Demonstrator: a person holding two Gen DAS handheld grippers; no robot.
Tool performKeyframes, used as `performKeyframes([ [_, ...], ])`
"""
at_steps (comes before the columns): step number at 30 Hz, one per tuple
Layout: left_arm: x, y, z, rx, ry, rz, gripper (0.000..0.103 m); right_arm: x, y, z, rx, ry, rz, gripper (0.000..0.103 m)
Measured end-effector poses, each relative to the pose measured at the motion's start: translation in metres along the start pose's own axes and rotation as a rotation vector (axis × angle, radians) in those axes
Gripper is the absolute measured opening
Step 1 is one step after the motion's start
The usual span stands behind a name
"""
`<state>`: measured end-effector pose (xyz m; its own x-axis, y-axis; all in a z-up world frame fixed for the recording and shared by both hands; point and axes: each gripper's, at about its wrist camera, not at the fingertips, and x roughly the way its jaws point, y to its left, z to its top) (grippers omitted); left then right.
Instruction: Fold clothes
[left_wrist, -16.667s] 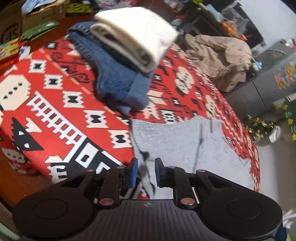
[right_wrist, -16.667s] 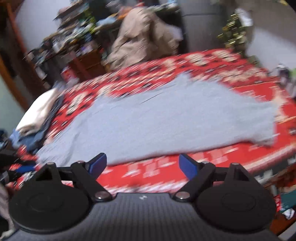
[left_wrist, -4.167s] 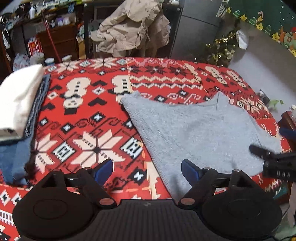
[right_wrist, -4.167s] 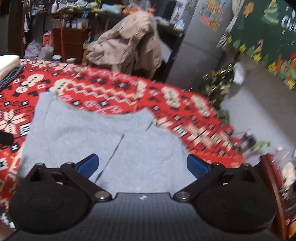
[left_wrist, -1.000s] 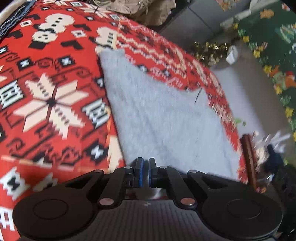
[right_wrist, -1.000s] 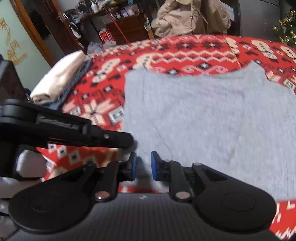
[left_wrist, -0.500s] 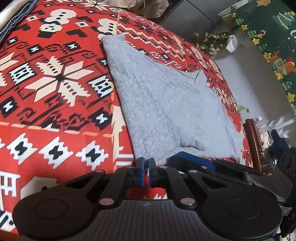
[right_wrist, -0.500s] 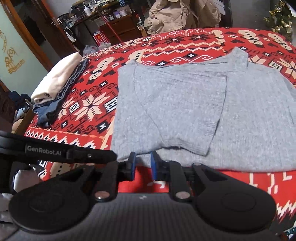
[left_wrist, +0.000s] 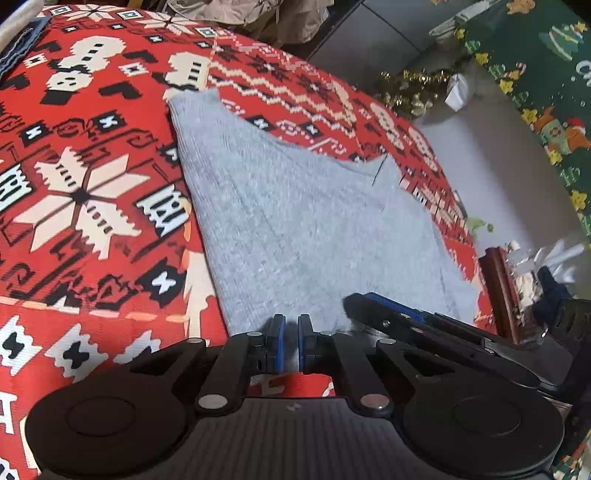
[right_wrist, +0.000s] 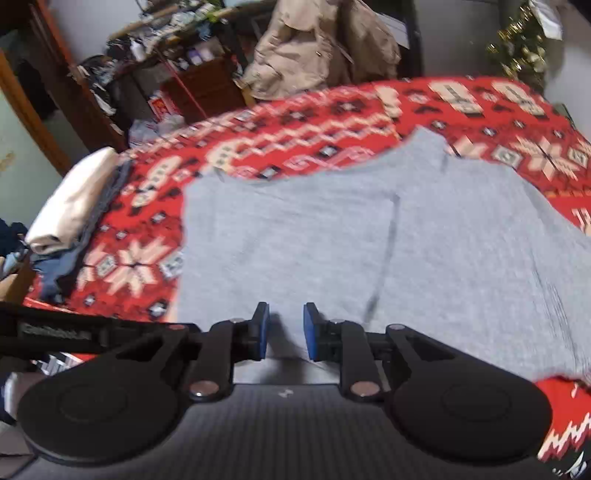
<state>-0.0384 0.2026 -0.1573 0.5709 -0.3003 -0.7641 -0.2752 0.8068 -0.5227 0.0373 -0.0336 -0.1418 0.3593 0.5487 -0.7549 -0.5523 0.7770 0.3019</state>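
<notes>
Along the near edge of the red, white and black patterned knit blanket (left_wrist: 85, 229) lies the flat grey knit sweater (right_wrist: 369, 251). Left tongs (left_wrist: 290, 341) are nearly closed, pinching its hem; right tongs (right_wrist: 285, 330) sit slightly open over the same hem, so can't tell if they're gripping. The blurry lettering on the neighbouring tool is unreadable.

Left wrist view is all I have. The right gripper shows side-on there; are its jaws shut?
Observer: The right wrist view shows the right gripper with a narrow gap and the grey sweater between the pads. I cannot tell if it is a firm pinch.
Operator: Folded pile? I see only a denim corner.
Observer: A cream garment lies folded on the denim near the red blanket edge, apart from the sweater.
</notes>
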Motion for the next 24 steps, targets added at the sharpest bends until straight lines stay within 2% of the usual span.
performKeyframes([
  [4, 0.001, 0.001, -0.007, 0.009, 0.011, 0.015, 0.005, -0.01, -0.013, -0.014, -0.008, -0.007, -0.007, 0.022],
  [7, 0.001, 0.001, -0.012, 0.017, 0.019, 0.025, 0.005, -0.021, -0.019, -0.02, 0.0, -0.004, -0.029, 0.027],
  [13, -0.007, -0.019, -0.016, 0.068, 0.012, 0.024, 0.005, -0.063, -0.054, -0.033, 0.08, -0.05, -0.082, 0.03],
  [19, 0.001, -0.031, -0.006, 0.048, 0.014, -0.003, 0.01, -0.104, -0.12, -0.035, 0.254, -0.155, -0.273, 0.038],
  [22, 0.009, -0.038, -0.001, 0.049, 0.019, -0.004, 0.01, -0.107, -0.152, -0.035, 0.262, -0.17, -0.449, 0.038],
  [24, 0.015, -0.042, 0.002, 0.048, 0.028, -0.004, 0.014, -0.104, -0.167, -0.037, 0.259, -0.16, -0.495, 0.038],
])
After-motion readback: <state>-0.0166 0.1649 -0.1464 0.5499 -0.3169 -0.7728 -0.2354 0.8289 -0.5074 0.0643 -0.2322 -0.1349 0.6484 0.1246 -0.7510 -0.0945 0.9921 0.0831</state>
